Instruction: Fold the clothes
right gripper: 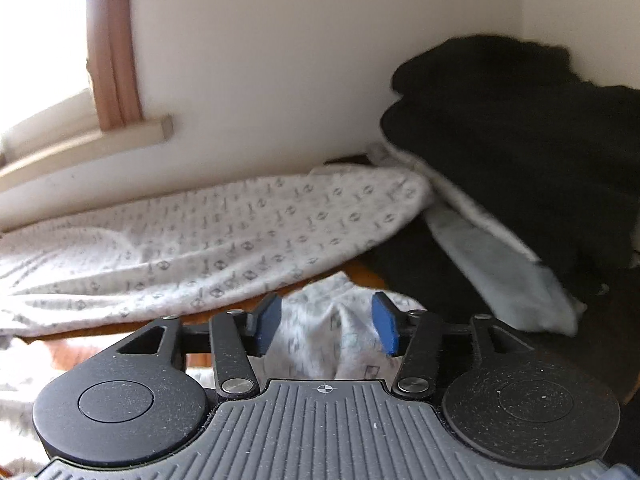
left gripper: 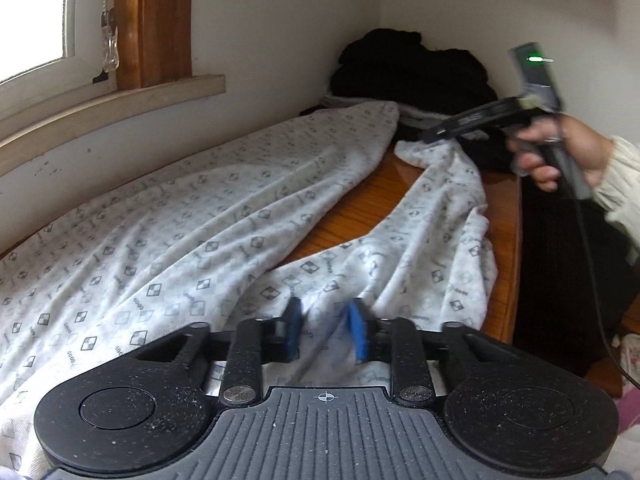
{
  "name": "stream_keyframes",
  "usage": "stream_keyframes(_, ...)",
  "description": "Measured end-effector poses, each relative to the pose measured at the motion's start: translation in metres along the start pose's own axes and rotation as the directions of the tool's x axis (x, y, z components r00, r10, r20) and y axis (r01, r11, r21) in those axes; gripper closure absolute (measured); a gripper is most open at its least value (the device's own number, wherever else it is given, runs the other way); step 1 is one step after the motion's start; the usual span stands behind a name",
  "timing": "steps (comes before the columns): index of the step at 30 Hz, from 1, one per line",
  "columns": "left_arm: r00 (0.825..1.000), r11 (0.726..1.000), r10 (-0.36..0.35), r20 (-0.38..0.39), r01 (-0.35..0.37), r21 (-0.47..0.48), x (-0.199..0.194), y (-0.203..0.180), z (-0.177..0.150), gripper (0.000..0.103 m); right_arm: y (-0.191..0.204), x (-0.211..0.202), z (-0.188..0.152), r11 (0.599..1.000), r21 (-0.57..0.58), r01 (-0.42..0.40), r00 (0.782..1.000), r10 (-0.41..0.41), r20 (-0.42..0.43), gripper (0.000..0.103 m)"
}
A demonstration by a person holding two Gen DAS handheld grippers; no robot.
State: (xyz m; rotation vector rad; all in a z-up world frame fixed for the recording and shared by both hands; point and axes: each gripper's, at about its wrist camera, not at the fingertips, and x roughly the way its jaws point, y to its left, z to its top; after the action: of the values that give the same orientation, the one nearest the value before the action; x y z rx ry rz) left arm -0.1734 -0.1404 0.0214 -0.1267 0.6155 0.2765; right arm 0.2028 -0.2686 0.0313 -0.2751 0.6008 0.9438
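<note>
Blue pads (left gripper: 294,316) on the left gripper (left gripper: 326,330) stand apart, just over the near edge of the patterned white garment (left gripper: 192,224), and nothing is pinched between them. That garment, a pair of printed trousers by the look of its two long legs, lies spread along the wooden table (left gripper: 360,204) against the white wall (left gripper: 280,32). One leg runs beside the wall under the window sill (left gripper: 120,96); the other bends toward the table's right edge, and a wedge of bare wood shows between them.

At the far corner sits a pile of black clothes (left gripper: 416,68), with a grey piece (right gripper: 496,264) sticking out from under it and touching the end of the far trouser leg.

From the left wrist view, the person's right hand (left gripper: 560,152), in a pale sleeve (left gripper: 624,184), holds the right gripper (right gripper: 326,320) over the cuff of the nearer leg, close to the black pile. A green light (left gripper: 534,58) glows on top of the tool. Its own camera shows the blue fingers (right gripper: 268,322) spread wide, with a rumpled bit of the white fabric (right gripper: 324,336) lying between and below them; the picture is blurred, so I cannot say whether the cloth touches either pad, but the jaws are plainly not closed on it.
</note>
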Motion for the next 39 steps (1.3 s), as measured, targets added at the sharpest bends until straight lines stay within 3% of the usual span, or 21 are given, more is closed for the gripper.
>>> stream_keyframes(2, 1.0, 1.0, 0.002, 0.017, -0.002, 0.004, -0.003, -0.001, 0.0, 0.1, 0.005, 0.015, 0.006, 1.0, -0.02, 0.0, 0.998, -0.001, -0.055, 0.047)
stream_keyframes(6, 0.998, 1.0, -0.013, 0.063, 0.014, -0.02, -0.018, 0.0, 0.003, 0.101, 0.014, 0.033, 0.012, 0.998, -0.064, 0.009, 0.992, -0.017, -0.125, 0.048)
stream_keyframes(9, 0.995, 0.999, -0.029, 0.099, 0.034, -0.042, -0.031, 0.001, 0.005, 0.101, 0.01, 0.027, 0.012, 0.999, -0.052, -0.005, 0.995, 0.0, -0.101, 0.098)
stream_keyframes(12, 0.991, 0.997, -0.043, 0.13, 0.05, -0.054, -0.044, 0.001, 0.007, 0.101, -0.001, -0.006, 0.01, 1.0, -0.022, 0.018, 0.999, -0.017, 0.029, 0.099)
stream_keyframes(15, 0.989, 0.996, -0.064, 0.136, 0.071, -0.047, -0.054, -0.005, 0.008, 0.101, -0.023, -0.059, 0.0, 0.997, 0.066, 0.04, 0.979, -0.052, 0.198, 0.099)
stream_keyframes(16, 0.989, 0.996, -0.071, 0.132, 0.077, -0.04, -0.054, -0.008, 0.007, 0.101, -0.031, -0.071, -0.007, 0.995, 0.092, 0.035, 0.977, -0.054, 0.208, 0.099)
stream_keyframes(21, 0.993, 0.996, -0.094, 0.073, 0.093, 0.005, -0.045, -0.026, -0.003, 0.102, -0.057, -0.092, -0.049, 0.988, 0.143, 0.065, 0.993, -0.078, 0.092, 0.097)
stream_keyframes(23, 0.994, 0.995, -0.099, 0.055, 0.098, 0.016, -0.042, -0.03, -0.008, 0.102, -0.061, -0.094, -0.057, 0.984, 0.164, 0.064, 0.994, -0.078, 0.082, 0.094)
stream_keyframes(28, 0.996, 0.996, -0.083, 0.025, 0.082, 0.033, -0.035, -0.034, -0.016, 0.1, -0.07, -0.097, -0.071, 0.974, 0.222, 0.049, 0.995, -0.068, 0.079, 0.069)
stream_keyframes(34, 0.997, 0.997, -0.072, 0.031, 0.071, 0.025, -0.036, -0.032, -0.018, 0.098, -0.062, -0.077, -0.068, 0.973, 0.214, 0.083, 0.994, -0.095, 0.045, 0.058)
stream_keyframes(39, 0.998, 0.999, -0.045, 0.041, 0.044, 0.028, -0.041, -0.031, -0.021, 0.081, -0.062, -0.077, -0.073, 0.973, 0.209, 0.098, 0.993, -0.11, 0.05, 0.053)
